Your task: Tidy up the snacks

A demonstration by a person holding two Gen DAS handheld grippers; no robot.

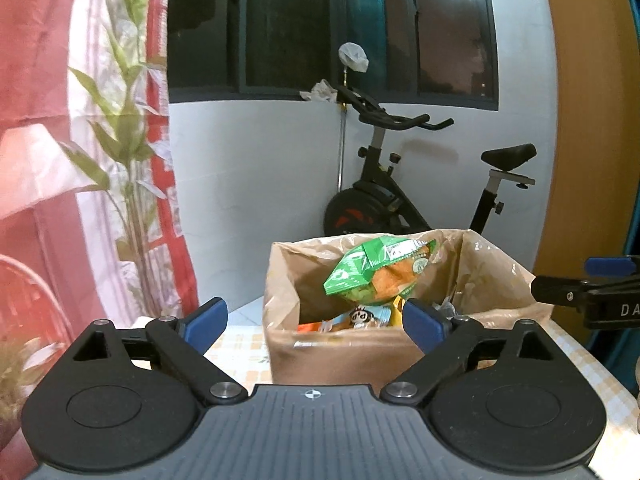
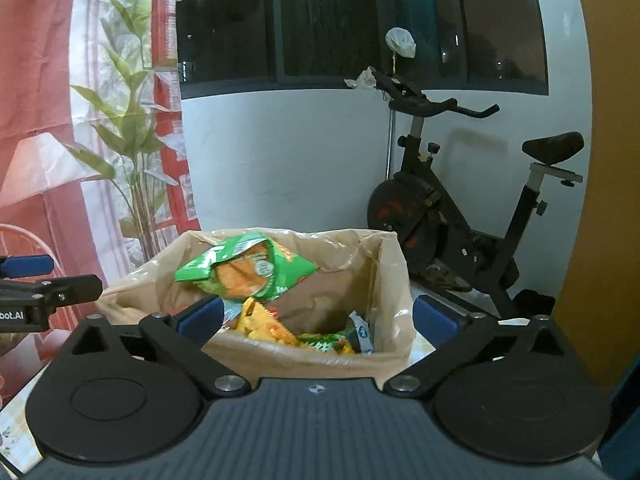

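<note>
A cardboard box [image 1: 340, 360] lined with a brown plastic bag stands on the table; it also shows in the right wrist view [image 2: 304, 356]. A green snack bag [image 1: 376, 272] lies on top of several other snack packets inside; it shows in the right wrist view too [image 2: 248, 272], above yellow packets [image 2: 264, 324]. My left gripper [image 1: 316, 324] is open and empty, just in front of the box. My right gripper [image 2: 318, 318] is open and empty, in front of the box. Each gripper shows at the edge of the other's view.
The table has a checked cloth [image 1: 240, 352]. An exercise bike [image 1: 400, 184] stands behind by the white wall. A red and white curtain with a plant print [image 1: 100, 160] hangs at the left. A wooden panel [image 1: 592, 120] is at the right.
</note>
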